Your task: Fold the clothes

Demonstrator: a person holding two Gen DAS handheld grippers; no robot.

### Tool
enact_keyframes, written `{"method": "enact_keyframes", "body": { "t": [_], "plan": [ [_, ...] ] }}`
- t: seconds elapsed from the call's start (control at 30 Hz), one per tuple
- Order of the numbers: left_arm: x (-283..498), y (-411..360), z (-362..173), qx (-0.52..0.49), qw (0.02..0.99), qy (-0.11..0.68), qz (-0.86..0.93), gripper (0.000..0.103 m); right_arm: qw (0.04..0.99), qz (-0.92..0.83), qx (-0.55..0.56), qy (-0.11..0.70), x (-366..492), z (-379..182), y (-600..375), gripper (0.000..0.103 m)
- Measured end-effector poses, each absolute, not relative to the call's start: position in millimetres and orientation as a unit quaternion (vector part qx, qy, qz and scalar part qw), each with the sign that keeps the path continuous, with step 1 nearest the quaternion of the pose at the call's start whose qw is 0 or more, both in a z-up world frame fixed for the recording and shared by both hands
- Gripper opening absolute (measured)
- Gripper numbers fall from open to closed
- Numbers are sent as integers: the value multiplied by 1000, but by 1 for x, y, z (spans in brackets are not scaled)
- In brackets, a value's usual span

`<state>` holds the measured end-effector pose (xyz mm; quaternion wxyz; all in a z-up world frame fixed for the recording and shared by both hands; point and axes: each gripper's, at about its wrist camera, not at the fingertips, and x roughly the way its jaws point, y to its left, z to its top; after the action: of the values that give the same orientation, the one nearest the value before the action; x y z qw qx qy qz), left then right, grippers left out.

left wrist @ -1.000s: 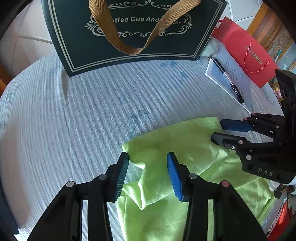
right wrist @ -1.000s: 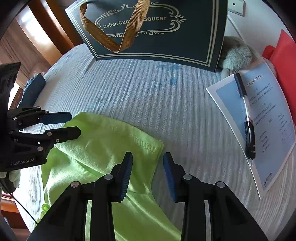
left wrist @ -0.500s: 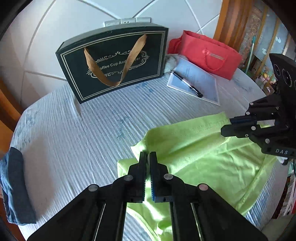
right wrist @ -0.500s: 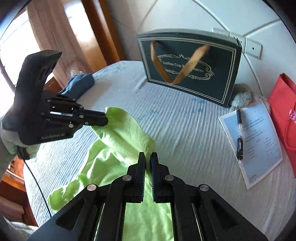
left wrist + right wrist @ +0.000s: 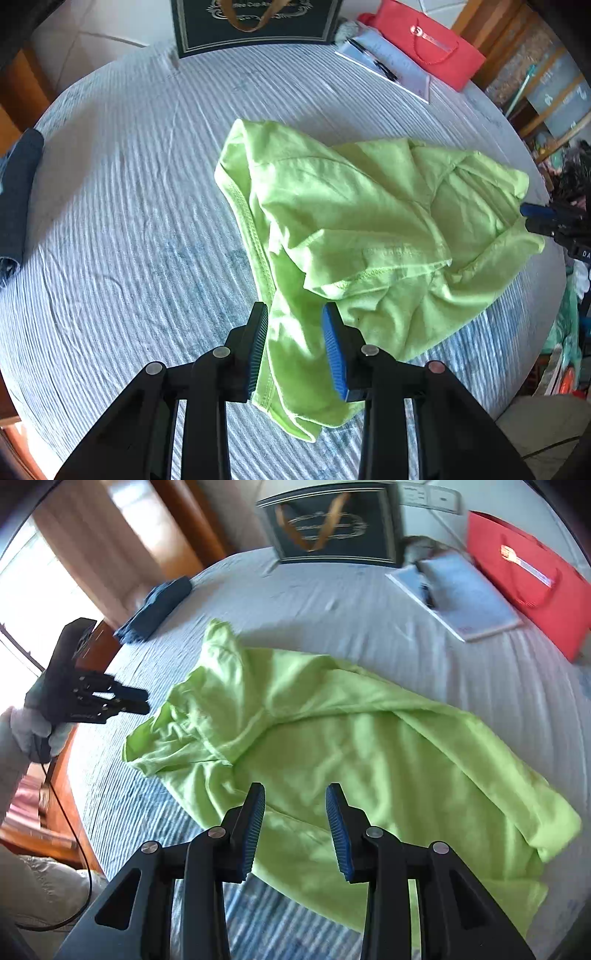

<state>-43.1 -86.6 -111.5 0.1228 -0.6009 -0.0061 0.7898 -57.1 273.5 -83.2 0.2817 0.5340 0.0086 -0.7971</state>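
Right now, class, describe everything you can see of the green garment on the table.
The green garment is a lime, thin knit piece with stitched hems and a ribbed band along one edge. It lies crumpled and unfolded, spread in loose overlapping layers on the striped tablecloth. The left gripper and right gripper hover open above its near edge; neither grips it.
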Motion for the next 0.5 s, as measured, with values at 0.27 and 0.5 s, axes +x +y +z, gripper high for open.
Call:
{"method": "enact_keyframes", "body": {
  "t": [0.27,0.5],
  "plan": [
    [-105,-78,-108,-581,79,-64,807,36,99,-834,531,-112,-81,-74,420,34],
    [-109,-56,-146,-615,80,-49,783,36,62,-823,547,-138,-109,-83,463,35]
  ]
}}
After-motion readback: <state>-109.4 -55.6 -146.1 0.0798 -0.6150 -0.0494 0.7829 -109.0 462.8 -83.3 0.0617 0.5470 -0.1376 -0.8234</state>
